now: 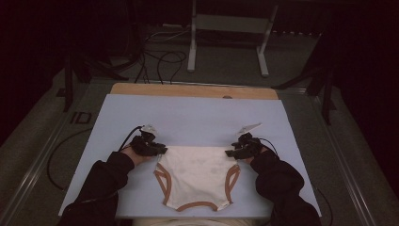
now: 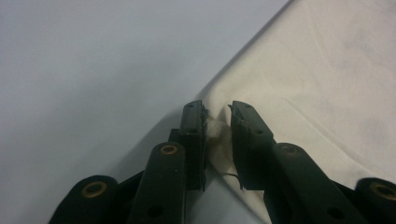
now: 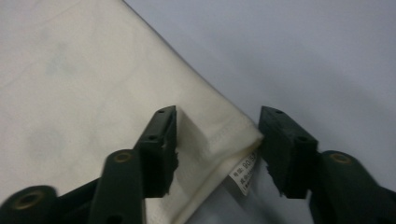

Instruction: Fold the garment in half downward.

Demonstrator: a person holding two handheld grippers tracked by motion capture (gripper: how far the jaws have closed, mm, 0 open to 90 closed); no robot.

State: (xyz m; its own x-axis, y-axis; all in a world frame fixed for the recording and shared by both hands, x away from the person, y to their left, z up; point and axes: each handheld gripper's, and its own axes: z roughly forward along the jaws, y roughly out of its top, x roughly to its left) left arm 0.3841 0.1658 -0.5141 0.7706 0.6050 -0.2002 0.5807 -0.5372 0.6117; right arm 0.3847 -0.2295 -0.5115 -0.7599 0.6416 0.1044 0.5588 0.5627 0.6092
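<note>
I have both forearms coming in from the bottom of the high view, dark sleeves angled inward, each hand wrapped around its tool at one top corner of the cream baby bodysuit (image 1: 196, 174). The left gripper (image 1: 159, 151) sits a little left of centre in that frame, lying low and pointing toward the middle; the right gripper (image 1: 230, 152) mirrors it from the other side.

In the left gripper view my jaws rise from the bottom centre and stand narrow, pinched on a small bunched fold of the garment's corner (image 2: 215, 130), the cloth squeezed between the pads. The rest of the fabric spreads flat toward the upper right of that frame.

In the right gripper view the jaws stand half wide, straddling the opposite corner (image 3: 219, 135). The stitched hem lies between them; the right-hand pad meets the very tip, but the left-hand pad shows a sliver of gap, so I see no firm clamp there. A white care label (image 3: 245, 171) pokes out under the hem near the lower centre.

The bodysuit lies flat in the lower middle of the high view, brown-trimmed leg openings toward the bottom edge, on the pale blue board (image 1: 188, 117). Its bottom hem lies close to the board's near edge. Bare board stretches above the garment to the wooden strip (image 1: 193, 90) at the far side, and broad margins lie open to left and right of my hands.
</note>
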